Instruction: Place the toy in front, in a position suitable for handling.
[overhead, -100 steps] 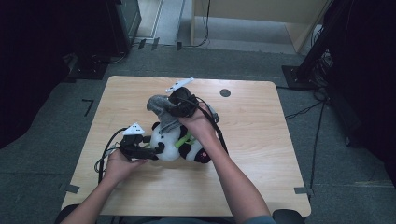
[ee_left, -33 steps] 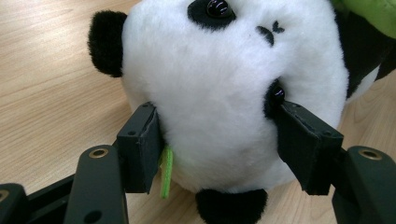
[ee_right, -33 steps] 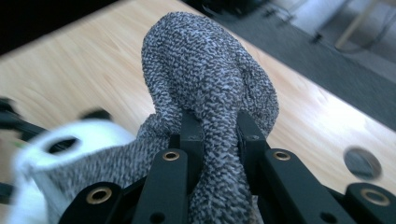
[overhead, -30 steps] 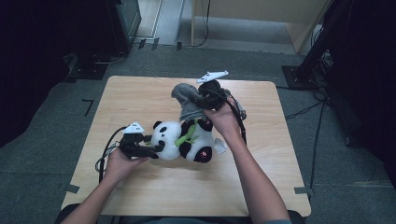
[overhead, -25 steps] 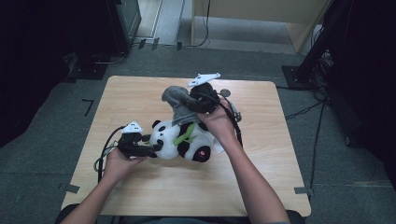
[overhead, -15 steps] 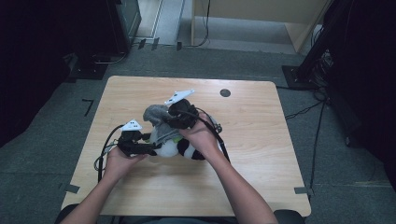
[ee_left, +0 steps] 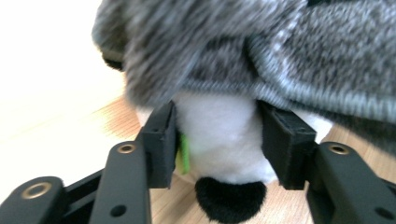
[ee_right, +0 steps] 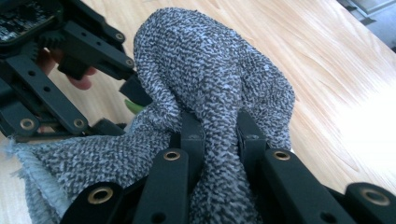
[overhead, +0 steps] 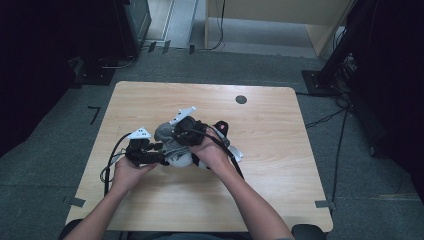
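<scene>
A plush panda [overhead: 182, 159] lies near the middle of the pale wooden table [overhead: 280, 150], soft white fur with black patches and a scrap of green at its side. Over it hangs a grey knitted cloth [ee_right: 210, 79], coarse and speckled, bunched into a rounded hump. The right gripper [ee_right: 219, 133] pinches a fold of that cloth tight between its black jaws. The left gripper [ee_left: 217, 140] straddles a white rounded part of the panda, its jaws just closing in; the square pads seem to press the fur, though the blurred close view leaves some doubt.
</scene>
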The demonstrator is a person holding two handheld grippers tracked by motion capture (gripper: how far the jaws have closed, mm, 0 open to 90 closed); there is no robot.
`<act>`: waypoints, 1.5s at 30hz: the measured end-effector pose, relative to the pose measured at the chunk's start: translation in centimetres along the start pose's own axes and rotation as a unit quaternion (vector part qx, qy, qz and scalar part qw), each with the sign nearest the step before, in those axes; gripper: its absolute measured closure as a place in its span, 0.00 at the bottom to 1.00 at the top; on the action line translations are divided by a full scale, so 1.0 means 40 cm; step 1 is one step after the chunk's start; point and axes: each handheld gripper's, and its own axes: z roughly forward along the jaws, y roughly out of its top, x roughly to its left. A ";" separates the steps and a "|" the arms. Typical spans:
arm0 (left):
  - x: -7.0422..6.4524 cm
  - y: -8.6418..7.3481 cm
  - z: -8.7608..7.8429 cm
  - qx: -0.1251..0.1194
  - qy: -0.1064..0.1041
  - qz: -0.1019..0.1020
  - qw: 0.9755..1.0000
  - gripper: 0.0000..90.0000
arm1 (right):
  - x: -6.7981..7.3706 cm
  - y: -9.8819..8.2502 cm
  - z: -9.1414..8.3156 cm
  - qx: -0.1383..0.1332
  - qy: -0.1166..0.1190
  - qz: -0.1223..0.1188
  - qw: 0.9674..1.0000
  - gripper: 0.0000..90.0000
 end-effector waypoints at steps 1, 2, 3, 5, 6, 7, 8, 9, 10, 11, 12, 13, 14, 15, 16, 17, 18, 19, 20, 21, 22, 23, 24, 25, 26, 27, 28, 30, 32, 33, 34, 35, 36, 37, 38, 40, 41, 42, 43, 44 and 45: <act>-0.002 0.000 0.003 -0.002 0.001 -0.001 1.000 0.56 | -0.004 -0.001 -0.001 -0.001 0.000 0.004 1.000 0.87; -0.003 0.001 0.006 -0.002 0.000 0.001 1.000 0.56 | -0.009 -0.002 -0.003 0.000 0.001 0.009 1.000 0.87; -0.005 0.001 0.008 -0.003 0.001 0.004 1.000 0.56 | -0.014 -0.003 -0.006 0.000 0.002 0.015 1.000 0.87; -0.005 0.001 0.009 -0.002 0.002 0.008 1.000 0.56 | -0.023 -0.006 -0.014 0.000 0.000 0.026 1.000 0.87; -0.003 0.000 0.009 -0.002 0.000 0.007 1.000 0.56 | -0.029 -0.008 -0.019 0.000 -0.005 0.025 1.000 0.87; -0.003 -0.001 0.009 -0.003 -0.001 0.007 1.000 0.56 | -0.035 -0.011 -0.024 0.003 -0.008 0.030 1.000 0.87; -0.002 -0.001 0.009 -0.004 -0.001 0.007 1.000 0.56 | -0.045 -0.015 -0.028 0.003 -0.011 0.031 0.999 0.87; -0.003 -0.001 0.009 -0.004 0.000 0.008 1.000 0.56 | -0.053 -0.019 -0.033 0.005 -0.015 0.038 0.999 0.87; -0.004 -0.001 0.009 -0.003 0.001 0.009 1.000 0.56 | -0.063 -0.024 -0.036 0.008 -0.016 0.042 0.999 0.87; -0.004 -0.001 0.009 -0.004 0.002 0.011 1.000 0.56 | -0.072 -0.029 -0.040 0.008 -0.017 0.049 0.999 0.87; -0.004 -0.001 0.009 -0.003 0.002 0.013 1.000 0.56 | -0.082 -0.034 -0.044 0.011 -0.020 0.053 0.998 0.87; -0.004 -0.001 0.009 -0.003 0.002 0.015 1.000 0.56 | -0.092 -0.040 -0.049 0.013 -0.026 0.057 0.998 0.87; -0.005 -0.001 0.010 -0.003 0.002 0.015 1.000 0.56 | -0.102 -0.045 -0.054 0.012 -0.029 0.060 0.998 0.87; -0.006 -0.001 0.010 -0.003 0.003 0.017 1.000 0.56 | -0.110 -0.050 -0.059 0.011 -0.030 0.064 0.997 0.87; -0.007 -0.001 0.011 -0.004 0.004 0.019 1.000 0.56 | -0.116 -0.053 -0.065 0.008 -0.031 0.067 0.997 0.87; -0.008 -0.001 0.011 -0.003 0.006 0.021 1.000 0.56 | -0.120 -0.054 -0.073 0.005 -0.032 0.069 0.997 0.87; -0.010 -0.001 0.012 -0.004 0.008 0.022 1.000 0.56 | -0.123 -0.052 -0.082 0.000 -0.032 0.077 0.997 0.87; -0.011 -0.001 0.012 -0.001 0.010 0.025 1.000 0.55 | -0.124 -0.048 -0.093 -0.008 -0.031 0.080 0.996 0.87; -0.013 0.000 0.012 0.000 0.011 0.025 1.000 0.55 | -0.123 -0.043 -0.105 -0.015 -0.032 0.082 0.996 0.87; -0.014 0.001 0.011 0.001 0.012 0.027 1.000 0.54 | -0.120 -0.036 -0.116 -0.022 -0.034 0.080 0.996 0.87; -0.015 0.001 0.011 0.002 0.013 0.028 1.000 0.54 | -0.115 -0.028 -0.129 -0.027 -0.035 0.075 0.996 0.87; -0.015 0.001 0.010 0.003 0.013 0.028 1.000 0.54 | -0.108 -0.019 -0.141 -0.035 -0.037 0.069 0.996 0.87; -0.015 0.002 0.011 0.003 0.012 0.027 1.000 0.54 | -0.101 -0.010 -0.151 -0.040 -0.035 0.065 0.996 0.87; -0.014 0.002 0.010 0.003 0.012 0.027 1.000 0.54 | -0.092 0.000 -0.161 -0.048 -0.033 0.060 0.996 0.87; -0.014 0.003 0.010 0.003 0.012 0.026 1.000 0.54 | -0.083 0.009 -0.168 -0.053 -0.031 0.054 0.997 0.87; -0.014 0.003 0.010 0.003 0.012 0.026 1.000 0.54 | -0.073 0.018 -0.172 -0.055 -0.026 0.049 0.997 0.87; -0.014 0.003 0.010 0.003 0.012 0.025 1.000 0.54 | -0.063 0.026 -0.174 -0.060 -0.021 0.044 0.997 0.87; -0.014 0.003 0.010 0.003 0.013 0.025 1.000 0.54 | -0.042 0.037 -0.166 -0.061 -0.013 0.034 0.997 0.87; -0.013 0.003 0.011 0.002 0.012 0.024 1.000 0.54 | -0.022 0.042 -0.145 -0.053 -0.003 0.027 0.998 0.87; -0.013 0.003 0.010 0.003 0.012 0.025 1.000 0.54 | -0.013 0.042 -0.131 -0.048 0.002 0.026 0.999 0.87; -0.012 0.003 0.010 0.003 0.011 0.025 1.000 0.54 | -0.006 0.039 -0.115 -0.040 0.006 0.025 0.999 0.87; -0.012 0.003 0.010 0.004 0.011 0.026 1.000 0.54 | -0.002 0.034 -0.098 -0.032 0.013 0.024 0.999 0.87; -0.012 0.003 0.010 0.004 0.011 0.026 1.000 0.54 | 0.002 0.028 -0.081 -0.024 0.020 0.028 0.999 0.87; -0.012 0.002 0.010 0.003 0.010 0.024 1.000 0.54 | 0.003 0.021 -0.065 -0.017 0.025 0.032 0.999 0.87; -0.012 0.002 0.010 0.004 0.010 0.024 1.000 0.54 | 0.002 0.013 -0.050 -0.010 0.031 0.037 0.999 0.87; -0.012 0.002 0.011 0.003 0.012 0.023 1.000 0.54 | -0.001 -0.001 -0.029 -0.001 0.037 0.042 0.998 0.87; -0.011 0.002 0.012 0.003 0.012 0.023 1.000 0.54 | -0.004 -0.006 -0.025 -0.006 0.038 0.042 0.998 0.87; -0.011 0.003 0.012 0.002 0.012 0.023 1.000 0.54 | -0.007 -0.009 -0.024 -0.008 0.039 0.043 0.998 0.87; -0.011 0.003 0.012 0.002 0.012 0.023 1.000 0.54 | -0.011 -0.011 -0.024 -0.008 0.039 0.043 0.998 0.87; -0.011 0.003 0.012 0.002 0.012 0.024 1.000 0.54 | -0.013 -0.012 -0.025 -0.007 0.039 0.043 0.998 0.87; -0.012 0.004 0.013 0.002 0.012 0.025 1.000 0.54 | -0.016 -0.013 -0.027 -0.006 0.038 0.043 0.998 0.87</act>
